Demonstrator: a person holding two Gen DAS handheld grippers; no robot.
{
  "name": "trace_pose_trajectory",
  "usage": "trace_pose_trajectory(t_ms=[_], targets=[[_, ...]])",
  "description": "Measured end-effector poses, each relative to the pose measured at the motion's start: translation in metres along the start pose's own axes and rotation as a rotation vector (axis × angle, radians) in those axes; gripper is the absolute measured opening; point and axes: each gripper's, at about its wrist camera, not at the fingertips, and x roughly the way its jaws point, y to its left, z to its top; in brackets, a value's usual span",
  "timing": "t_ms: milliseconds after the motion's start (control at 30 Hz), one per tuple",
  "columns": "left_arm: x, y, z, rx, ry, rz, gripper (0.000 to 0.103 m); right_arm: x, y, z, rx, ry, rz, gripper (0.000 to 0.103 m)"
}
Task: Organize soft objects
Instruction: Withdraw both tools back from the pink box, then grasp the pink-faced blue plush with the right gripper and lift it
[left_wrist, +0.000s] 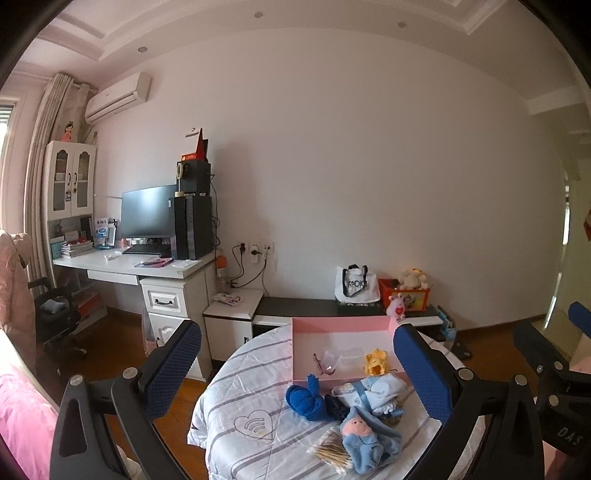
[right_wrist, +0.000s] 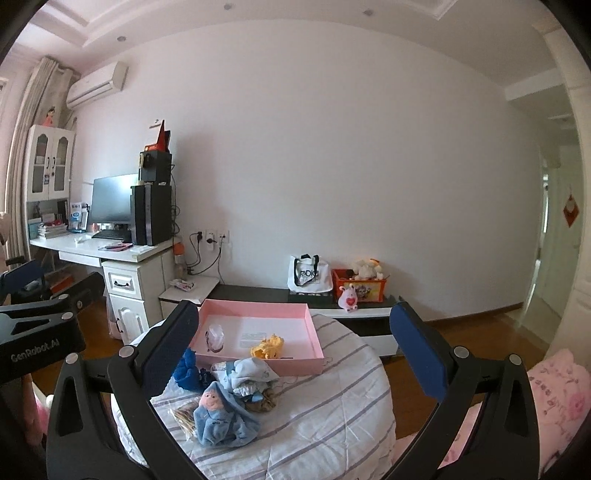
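A pink open box (left_wrist: 340, 324) (right_wrist: 258, 308) lies on a round striped quilted surface (left_wrist: 255, 387) (right_wrist: 332, 398). Inside it lie a yellow soft toy (left_wrist: 376, 362) (right_wrist: 267, 346) and a clear pinkish bag (left_wrist: 327, 360) (right_wrist: 215, 338). In front of the box lies a pile: a dark blue rolled cloth (left_wrist: 304, 398) (right_wrist: 188, 373), light blue baby clothes (left_wrist: 373, 393) (right_wrist: 247, 373), and a blue plush with a pink face (left_wrist: 364, 439) (right_wrist: 219, 415). My left gripper (left_wrist: 297, 373) and right gripper (right_wrist: 295, 354) are both open, empty, held above the pile.
A packet of sticks (left_wrist: 330, 450) (right_wrist: 184, 415) lies beside the plush. A white desk (left_wrist: 129, 266) with monitor and computer stands at left. A low cabinet (left_wrist: 306, 306) holds a tote bag (left_wrist: 356, 284), an orange box and plush toys. Pink bedding (right_wrist: 554, 398) lies at the right.
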Motion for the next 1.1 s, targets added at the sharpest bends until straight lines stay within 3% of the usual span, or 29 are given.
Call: trace_pose_trajectory(t_ms=[600, 933, 1100], targets=[[0.032, 0.004, -0.005, 0.024, 0.041, 0.013, 0.103, 0.019, -0.006, -0.009, 0.024, 0.045, -0.006, 0.103], [0.076, 0.017, -0.018, 0.047, 0.145, 0.029, 0.103, 0.074, 0.001, -0.042, 0.028, 0.226, 0.037, 0.103], [0.116, 0.027, -0.035, 0.050, 0.251, 0.040, 0.103, 0.110, 0.014, -0.070, 0.010, 0.358, 0.071, 0.103]])
